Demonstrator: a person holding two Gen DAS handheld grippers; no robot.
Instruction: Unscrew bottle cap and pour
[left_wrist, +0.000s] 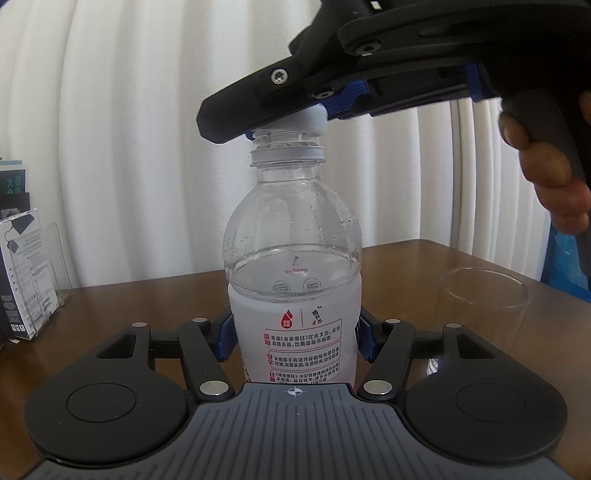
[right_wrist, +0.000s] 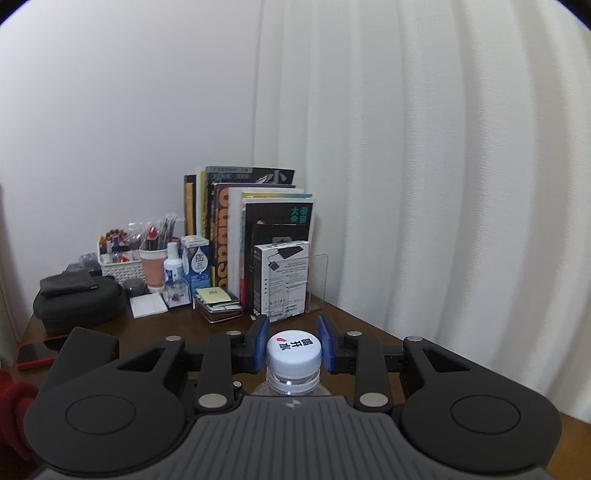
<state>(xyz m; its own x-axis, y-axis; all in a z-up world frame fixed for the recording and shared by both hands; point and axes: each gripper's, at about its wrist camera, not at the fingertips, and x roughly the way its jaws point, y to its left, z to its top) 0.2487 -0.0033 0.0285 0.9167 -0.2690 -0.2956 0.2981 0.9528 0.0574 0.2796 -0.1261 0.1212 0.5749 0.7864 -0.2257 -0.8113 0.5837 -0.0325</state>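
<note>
A clear water bottle (left_wrist: 293, 236) with a white label stands upright on the brown table (left_wrist: 129, 306), partly filled. My left gripper (left_wrist: 293, 339) is shut on the bottle's labelled body, blue pads on both sides. My right gripper (right_wrist: 293, 345) is at the bottle's top, its blue pads shut on the white cap (right_wrist: 293, 352). In the left wrist view the cap (left_wrist: 304, 120) sits tilted on the threaded neck, raised above the loose ring. An empty clear glass (left_wrist: 485, 299) stands to the right of the bottle.
Books (right_wrist: 251, 229), a white box (right_wrist: 284, 280) and an acrylic stand (right_wrist: 317, 280) line the table's back by the curtain. A basket (right_wrist: 120, 267), small bottles, a black case (right_wrist: 77, 302) and a red phone (right_wrist: 35, 354) lie further left.
</note>
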